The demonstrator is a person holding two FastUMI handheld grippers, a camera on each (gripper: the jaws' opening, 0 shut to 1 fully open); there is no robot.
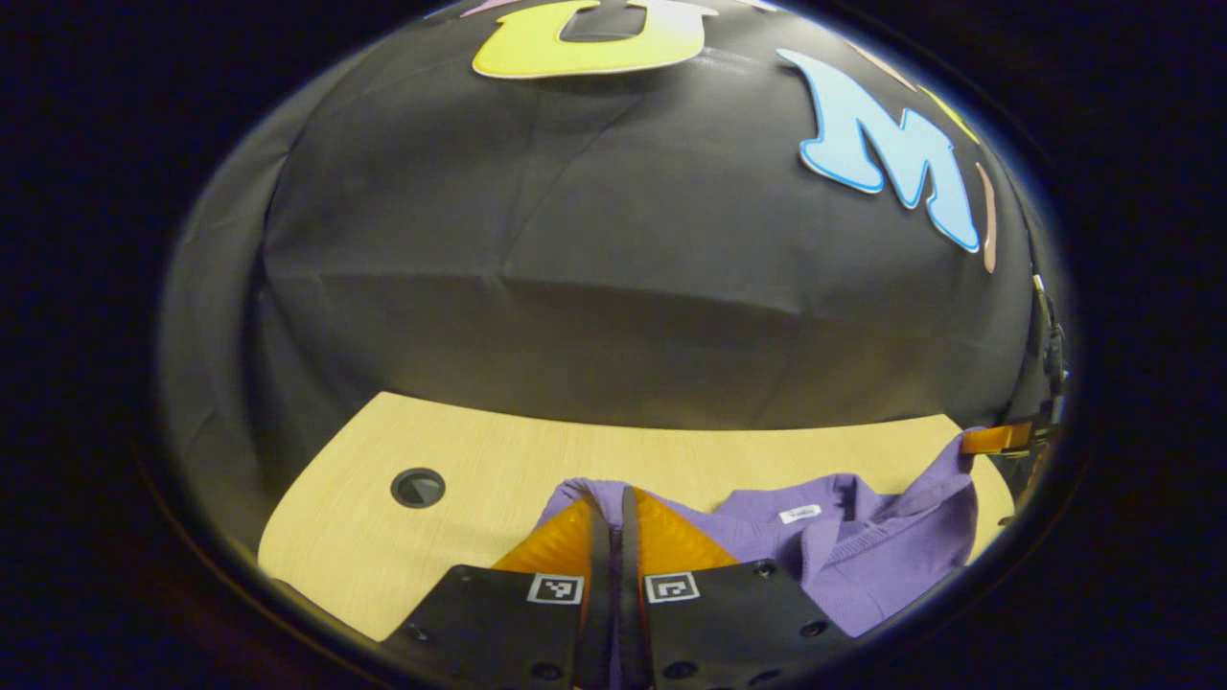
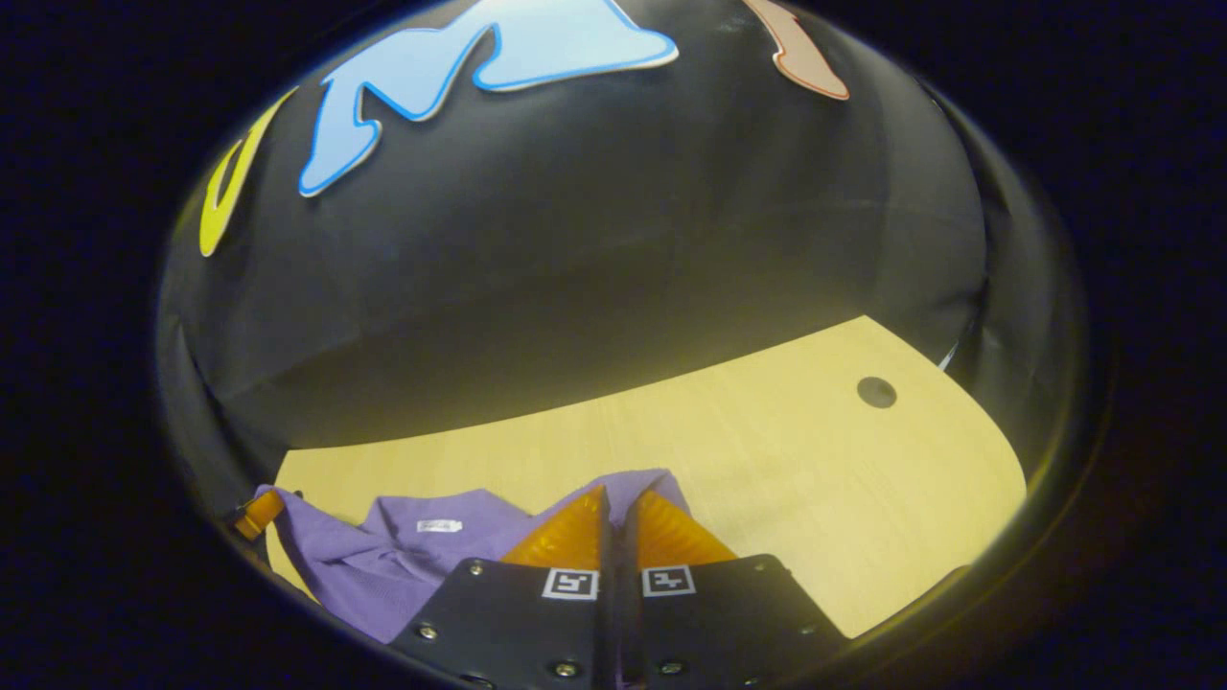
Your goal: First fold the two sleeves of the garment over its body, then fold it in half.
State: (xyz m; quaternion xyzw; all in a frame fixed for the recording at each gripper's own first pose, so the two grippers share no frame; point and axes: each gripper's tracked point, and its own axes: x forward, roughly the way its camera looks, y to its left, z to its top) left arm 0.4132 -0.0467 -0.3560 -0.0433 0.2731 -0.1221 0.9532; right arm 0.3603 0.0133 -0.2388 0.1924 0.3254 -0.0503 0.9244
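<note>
Left gripper [image 1: 621, 498], right gripper [image 2: 613, 498]: jaws closed, each pinching purple garment [image 1: 863, 537] edge. Advice: lift evenly, keep fabric taut over table [image 1: 460, 460].

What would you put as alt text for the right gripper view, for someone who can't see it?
The right tool, its fingers closed together, pinches an edge of a purple garment lying on a light wooden table. The garment's collar with a small white label faces up, and the left tool grips its far corner at the left.
</note>
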